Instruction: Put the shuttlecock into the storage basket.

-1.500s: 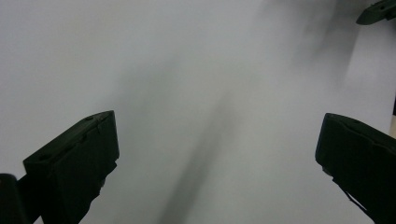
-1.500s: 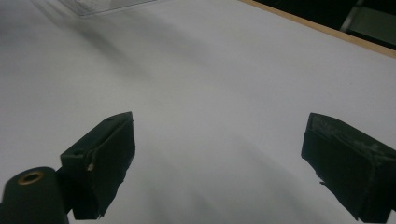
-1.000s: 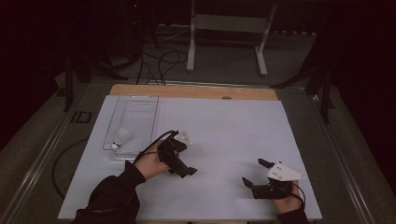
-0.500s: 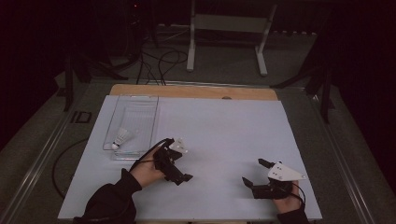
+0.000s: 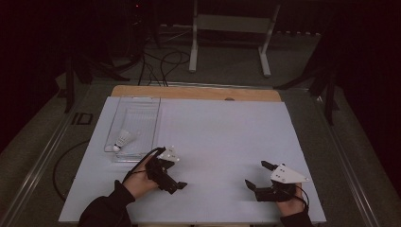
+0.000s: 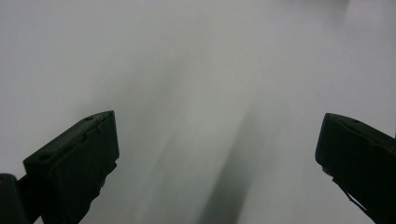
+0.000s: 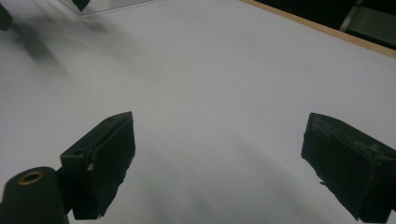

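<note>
My left gripper [image 5: 171,179] is held low over the white table [image 5: 222,132], near its front left, just right of the clear tray's near corner. In the left gripper view its black jaws stand wide apart, open [image 6: 217,119], with bare white surface between them. My right gripper [image 5: 256,174] rests near the front right edge, also open [image 7: 219,119] with nothing between its jaws. A white shuttlecock [image 5: 122,140] lies in the clear plastic tray [image 5: 142,106] at the table's left.
A strip of bare wood [image 5: 198,92] runs along the table's far edge. Beyond it stand a metal frame [image 5: 229,28] and cables on the dark floor. The tray's corner [image 7: 107,4] sits at the top left of the right gripper view.
My left gripper has drawn back toward the near edge and a little left, away from the table's middle. The right gripper has stayed put.
</note>
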`<action>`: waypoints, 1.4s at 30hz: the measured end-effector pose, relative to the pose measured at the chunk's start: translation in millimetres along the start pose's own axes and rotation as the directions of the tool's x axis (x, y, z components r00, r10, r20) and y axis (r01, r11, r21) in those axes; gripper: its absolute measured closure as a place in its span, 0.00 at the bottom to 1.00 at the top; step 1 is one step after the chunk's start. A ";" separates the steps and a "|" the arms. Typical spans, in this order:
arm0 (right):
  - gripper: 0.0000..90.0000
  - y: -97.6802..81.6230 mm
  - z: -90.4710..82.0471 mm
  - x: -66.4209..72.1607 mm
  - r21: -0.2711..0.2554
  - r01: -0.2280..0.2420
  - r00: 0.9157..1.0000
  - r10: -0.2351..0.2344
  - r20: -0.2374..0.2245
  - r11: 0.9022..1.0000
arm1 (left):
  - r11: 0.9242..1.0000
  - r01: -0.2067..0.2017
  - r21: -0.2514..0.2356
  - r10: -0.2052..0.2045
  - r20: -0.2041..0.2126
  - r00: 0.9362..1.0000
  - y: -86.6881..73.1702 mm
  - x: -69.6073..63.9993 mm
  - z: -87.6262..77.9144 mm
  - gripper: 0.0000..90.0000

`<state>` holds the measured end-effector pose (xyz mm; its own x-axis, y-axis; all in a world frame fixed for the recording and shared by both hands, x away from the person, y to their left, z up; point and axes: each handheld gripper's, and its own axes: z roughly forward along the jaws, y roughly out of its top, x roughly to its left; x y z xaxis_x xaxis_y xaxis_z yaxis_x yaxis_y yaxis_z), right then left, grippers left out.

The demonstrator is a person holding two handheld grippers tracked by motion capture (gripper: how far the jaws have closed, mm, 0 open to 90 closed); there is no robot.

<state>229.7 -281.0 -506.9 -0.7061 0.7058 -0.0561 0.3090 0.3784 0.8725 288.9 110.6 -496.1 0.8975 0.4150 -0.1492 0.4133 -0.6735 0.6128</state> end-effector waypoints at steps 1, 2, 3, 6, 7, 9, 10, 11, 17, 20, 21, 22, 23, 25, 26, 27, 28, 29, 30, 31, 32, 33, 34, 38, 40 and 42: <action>0.11 -0.1 0.1 0.0 0.001 -0.002 1.000 0.002 0.001 1.000 | 1.000 -0.004 -0.007 0.004 -0.009 1.000 -2.0 -0.6 -1.1 0.01; 0.11 -0.3 0.2 -0.3 0.002 0.000 1.000 0.000 0.000 1.000 | 1.000 -0.002 -0.012 0.002 -0.010 1.000 -3.9 -0.2 -2.4 0.01; 0.11 -0.3 0.4 -0.4 0.003 0.000 1.000 0.000 0.000 1.000 | 0.999 0.012 -0.029 -0.012 0.002 1.000 -6.0 -0.3 -3.1 0.01; 0.11 -0.2 0.5 -0.2 0.005 -0.001 1.000 0.001 0.000 1.000 | 0.999 0.013 -0.031 -0.013 -0.001 1.000 -12.0 -1.8 -4.5 0.00; 0.11 0.0 0.3 0.2 0.005 -0.001 1.000 0.001 0.001 1.000 | 1.000 0.011 -0.025 -0.011 -0.002 1.000 -14.0 -2.3 -5.0 0.01; 0.11 0.0 0.2 0.2 0.006 -0.002 1.000 0.001 0.001 1.000 | 1.000 0.006 -0.026 -0.006 -0.005 1.000 -17.8 -3.8 -6.2 0.01; 0.11 0.0 0.2 0.2 0.005 -0.001 1.000 0.001 0.002 1.000 | 1.000 -0.001 -0.024 0.001 -0.008 1.000 -19.4 -5.1 -7.3 0.01; 0.11 0.0 0.2 0.3 0.006 -0.002 1.000 0.002 0.002 1.000 | 1.000 -0.005 -0.025 0.005 -0.008 1.000 -21.6 -6.6 -8.2 0.01; 0.11 -0.2 1.3 0.4 0.009 -0.001 1.000 0.001 0.002 1.000 | 0.999 0.005 -0.037 -0.006 -0.034 0.999 -32.0 -7.6 -12.2 0.01; 0.11 -0.4 1.2 0.3 0.009 -0.002 1.000 0.002 0.003 1.000 | 0.999 0.016 -0.044 -0.018 -0.032 0.999 -37.5 -7.6 -14.4 0.01; 0.11 -0.6 1.3 0.0 0.008 -0.001 1.000 0.001 0.003 1.000 | 0.999 0.020 -0.043 -0.021 -0.032 0.999 -39.2 -7.6 -15.1 0.01; 0.11 -0.7 1.4 -0.1 0.010 -0.004 1.000 0.004 0.003 1.000 | 0.999 0.024 -0.044 -0.025 -0.034 0.999 -40.7 -7.9 -15.8 0.01; 0.11 -0.8 1.4 -0.2 0.011 -0.005 1.000 0.005 0.003 1.000 | 0.999 0.026 -0.044 -0.028 -0.037 0.999 -42.7 -8.5 -16.4 0.01; 0.11 -0.7 1.5 0.0 0.010 -0.004 1.000 0.004 0.001 1.000 | 0.999 0.027 -0.044 -0.029 -0.045 0.999 -45.0 -9.5 -18.4 0.01; 0.11 -0.5 1.4 0.1 0.010 -0.003 1.000 0.003 0.001 1.000 | 0.999 0.026 -0.044 -0.028 -0.045 0.999 -46.4 -9.9 -20.2 0.01; 0.11 -0.5 1.3 0.2 0.010 -0.003 1.000 0.003 0.001 1.000 | 0.998 0.029 -0.051 -0.032 -0.046 0.998 -47.4 -10.3 -20.8 0.01; 0.11 -0.6 1.4 0.1 0.010 -0.003 1.000 0.003 0.001 1.000 | 0.998 0.030 -0.052 -0.032 -0.047 0.998 -48.4 -10.5 -22.1 0.01; 0.11 -0.7 1.4 0.0 0.012 -0.005 1.000 0.005 0.000 1.000 | 0.998 0.027 -0.060 -0.030 -0.055 0.998 -49.6 -11.0 -23.5 0.01; 0.11 -0.8 1.5 -0.1 0.012 -0.004 1.000 0.004 0.001 1.000 | 0.997 0.027 -0.068 -0.032 -0.060 0.998 -51.0 -10.8 -24.6 0.01; 0.11 -0.8 1.6 0.0 0.012 -0.005 1.000 0.005 0.000 1.000 | 0.997 0.036 -0.074 -0.041 -0.058 0.997 -52.6 -10.4 -25.3 0.01; 0.11 -0.8 1.6 0.1 0.012 -0.004 1.000 0.004 0.000 1.000 | 0.996 0.043 -0.072 -0.047 -0.055 0.997 -54.4 -9.8 -25.9 0.01; 0.11 -0.6 1.5 0.3 0.012 -0.004 1.000 0.004 0.000 1.000 | 0.997 0.044 -0.070 -0.047 -0.054 0.997 -56.3 -9.4 -25.9 0.01; 0.11 -0.6 1.5 0.2 0.012 -0.004 1.000 0.004 0.000 1.000 | 0.997 0.044 -0.066 -0.048 -0.059 0.997 -58.2 -9.6 -25.8 0.01; 0.11 -1.0 1.6 0.0 0.014 -0.005 1.000 0.005 0.000 1.000 | 0.996 0.057 -0.066 -0.061 -0.055 0.997 -66.5 -7.8 -28.3 0.01; 0.11 -0.9 1.6 0.0 0.013 -0.004 1.000 0.004 -0.001 1.000 | 0.995 0.066 -0.075 -0.070 -0.049 0.996 -70.1 -6.9 -30.2 0.01; 0.11 -0.9 1.7 0.1 0.015 -0.004 1.000 0.004 0.001 1.000 | 0.994 0.074 -0.075 -0.078 -0.055 0.995 -73.2 -6.4 -31.3 0.00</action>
<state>230.4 -280.3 -508.5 -0.7046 0.7076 -0.0532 0.3210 0.3848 0.8654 248.1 176.4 -515.7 0.8526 0.4994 -0.1538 0.4659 -0.5932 0.6565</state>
